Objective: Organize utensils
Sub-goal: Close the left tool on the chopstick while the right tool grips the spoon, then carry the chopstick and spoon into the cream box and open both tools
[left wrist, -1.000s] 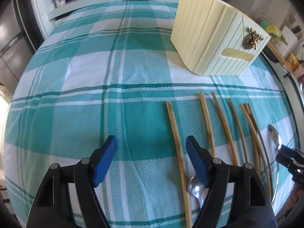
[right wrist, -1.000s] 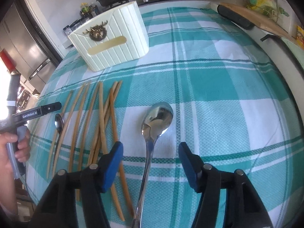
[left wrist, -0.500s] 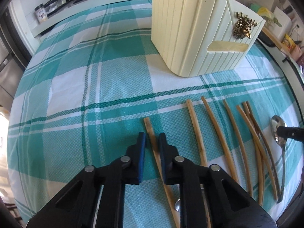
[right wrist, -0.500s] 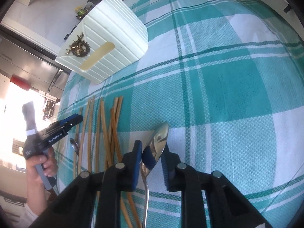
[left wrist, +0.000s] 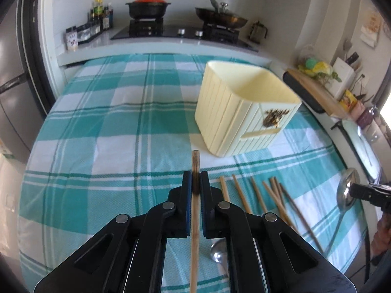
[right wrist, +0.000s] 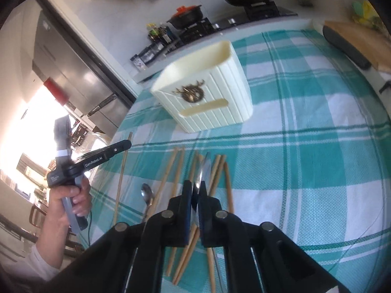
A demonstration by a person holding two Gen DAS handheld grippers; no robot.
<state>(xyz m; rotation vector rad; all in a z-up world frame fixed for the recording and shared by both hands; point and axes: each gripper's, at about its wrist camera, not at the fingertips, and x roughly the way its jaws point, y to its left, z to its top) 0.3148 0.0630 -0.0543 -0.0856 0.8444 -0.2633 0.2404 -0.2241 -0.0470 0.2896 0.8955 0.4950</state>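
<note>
With the left claw clenched on a chopstick and the right claw pinching a spoon, both off the table and short of the cream holder ahead, either long, thin piece could pivot and slip free.

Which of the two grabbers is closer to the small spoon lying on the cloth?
Left. The left gripper, clamping a chopstick, hangs just above and beside the small spoon. The right gripper, clamping the big spoon, sits beyond the loose chopsticks.
</note>
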